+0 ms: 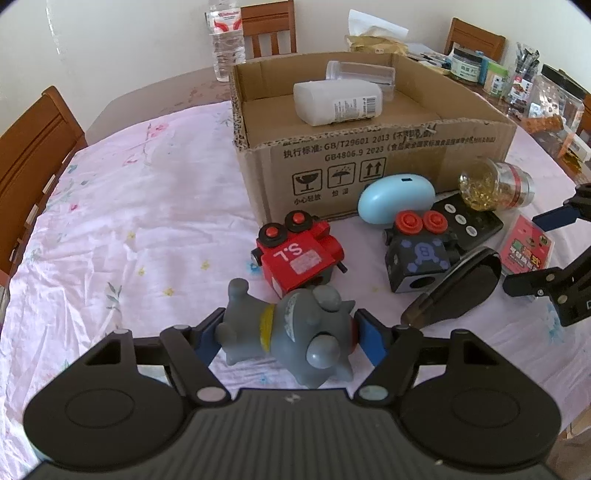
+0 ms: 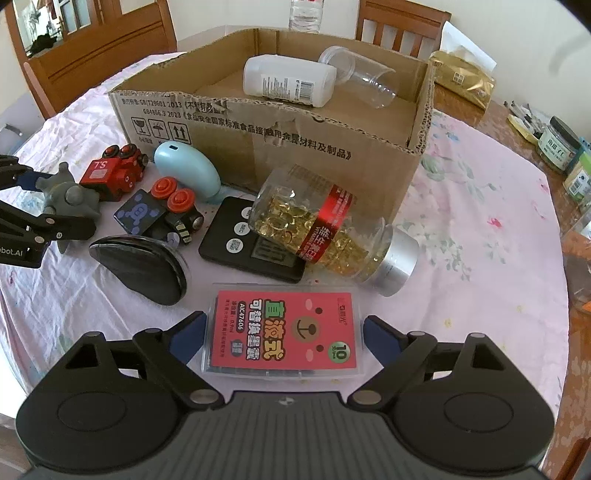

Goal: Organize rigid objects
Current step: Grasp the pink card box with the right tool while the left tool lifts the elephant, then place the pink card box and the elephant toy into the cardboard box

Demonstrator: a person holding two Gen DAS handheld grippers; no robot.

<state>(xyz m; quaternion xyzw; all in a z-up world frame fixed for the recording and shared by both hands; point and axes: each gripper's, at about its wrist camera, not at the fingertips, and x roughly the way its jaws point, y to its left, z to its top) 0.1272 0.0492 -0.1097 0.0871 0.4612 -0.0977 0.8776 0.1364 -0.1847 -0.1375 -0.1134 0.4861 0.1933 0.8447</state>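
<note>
Gripping the grey toy figure [image 1: 291, 328] between both pads, the left tool [image 1: 291, 334] holds it low over the bench [image 1: 129, 221], while the right tool [image 2: 282, 334] straddles the red card box [image 2: 282, 332] (pads apart from its edges), cardboard box [image 2: 332, 147] beyond.

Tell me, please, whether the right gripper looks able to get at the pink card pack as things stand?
Probably yes: the right gripper already straddles the pink card pack, which lies flat on the tablecloth with nothing on top of it.

Water bottle [image 2: 306, 13] top cut off by frame edge
</note>
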